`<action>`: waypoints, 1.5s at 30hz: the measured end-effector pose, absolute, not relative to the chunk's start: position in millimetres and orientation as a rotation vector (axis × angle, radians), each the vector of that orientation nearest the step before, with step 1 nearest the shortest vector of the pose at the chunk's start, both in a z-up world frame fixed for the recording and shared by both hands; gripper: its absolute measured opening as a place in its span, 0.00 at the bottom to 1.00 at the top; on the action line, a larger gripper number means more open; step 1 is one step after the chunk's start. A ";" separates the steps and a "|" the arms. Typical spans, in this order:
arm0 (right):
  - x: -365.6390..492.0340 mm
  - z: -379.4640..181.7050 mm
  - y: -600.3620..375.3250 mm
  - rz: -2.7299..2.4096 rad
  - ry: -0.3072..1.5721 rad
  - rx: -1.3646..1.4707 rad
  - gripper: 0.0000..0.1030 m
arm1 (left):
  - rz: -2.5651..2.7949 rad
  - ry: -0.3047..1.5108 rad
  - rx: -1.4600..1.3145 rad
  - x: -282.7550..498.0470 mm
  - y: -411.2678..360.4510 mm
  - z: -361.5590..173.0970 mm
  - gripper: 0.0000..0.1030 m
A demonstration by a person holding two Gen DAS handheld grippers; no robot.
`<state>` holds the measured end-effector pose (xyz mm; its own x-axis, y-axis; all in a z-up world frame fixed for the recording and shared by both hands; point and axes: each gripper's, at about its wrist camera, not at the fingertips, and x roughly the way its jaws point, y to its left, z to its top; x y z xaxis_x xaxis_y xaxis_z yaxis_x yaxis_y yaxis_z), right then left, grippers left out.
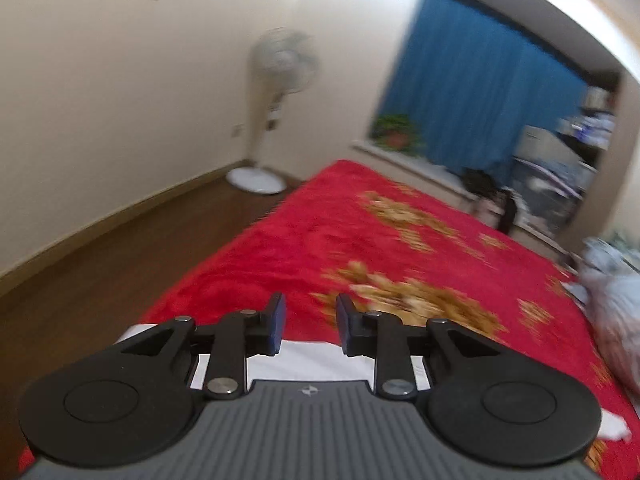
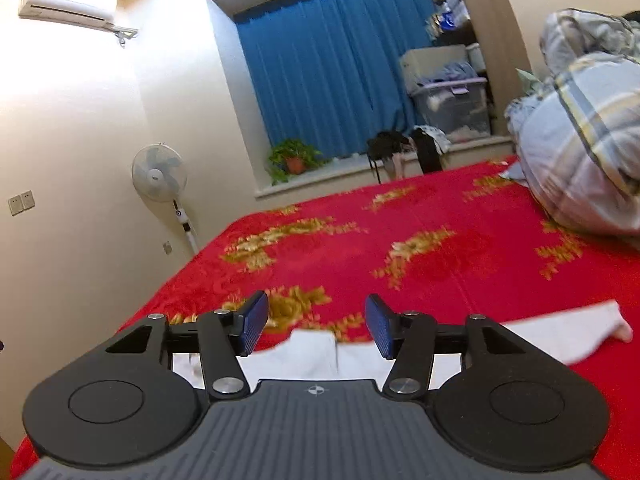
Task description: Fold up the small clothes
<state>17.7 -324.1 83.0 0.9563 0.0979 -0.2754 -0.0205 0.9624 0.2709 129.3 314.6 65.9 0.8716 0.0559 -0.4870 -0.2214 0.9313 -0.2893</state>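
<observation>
Landmark: bed [image 2: 440, 240], covered with a red spread bearing gold floral motifs.

Left tool [image 1: 310, 324]: blue-padded fingers [image 1: 277, 322] parted, nothing between them; released. Positioned over the near edge of the bed.

Right tool [image 2: 316, 326]: fingers [image 2: 380, 330] spread wide, nothing gripped; released. Also over the near edge of the bed.

White garment [image 2: 560, 334]: lies flat on the bed's near edge, directly beneath both tools, largely hidden by their bodies. In the right wrist view one part runs out to the right across the bed, and a seam or fold line shows between the fingers. In the left wrist view it [image 1: 308, 360] appears as a white band under the fingers; that view is motion-blurred, so its outline there is uncertain, possibly a small shirt.

Plaid duvet [image 2: 580, 152]: bundled at the far right of the bed.

Standing fan [image 2: 160, 176]: on the floor left of the bed, against the wall.

Blue curtain [image 2: 328, 72]: behind the bed's far side, above a sill.

Potted plant [image 2: 294, 160]: on that sill, beyond the bed.

Storage bin [image 2: 452, 108]: on the sill, beyond the bed's far right corner.

Air conditioner [image 2: 66, 0]: high on the wall, left of the bed.
</observation>
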 end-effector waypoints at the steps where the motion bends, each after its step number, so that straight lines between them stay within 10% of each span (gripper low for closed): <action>1: 27.5 80.1 -323.8 0.068 0.281 0.271 0.54 | 0.180 0.506 -0.365 139.5 327.1 53.8 0.29; 9: 94.8 1.0 -311.9 0.002 0.455 0.389 0.51 | 0.404 0.775 -0.861 161.8 444.9 -64.1 0.29; 25: 128.7 -23.9 -270.2 0.065 0.567 0.319 0.51 | 0.528 0.741 -1.141 131.3 529.5 -127.0 0.29; 27: 127.6 -24.7 -269.9 0.062 0.569 0.310 0.51 | 0.556 0.724 -1.120 127.2 530.6 -123.2 0.13; 38: 132.0 -37.2 -270.1 0.005 0.656 0.252 0.49 | 0.633 0.607 -0.749 149.6 474.9 -58.1 0.07; 41: 132.3 -43.2 -270.8 0.007 0.697 0.251 0.15 | 0.461 0.409 -0.459 159.8 392.0 2.5 0.06; 45: 128.7 -46.4 -273.6 0.016 0.694 0.286 0.14 | 0.065 0.246 -0.216 148.0 251.4 45.5 0.07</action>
<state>128.7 -273.6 -46.4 0.7700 0.1092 -0.6286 0.0800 0.9609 0.2650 148.0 251.4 45.5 0.9679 0.0376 -0.2483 -0.0903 0.9747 -0.2043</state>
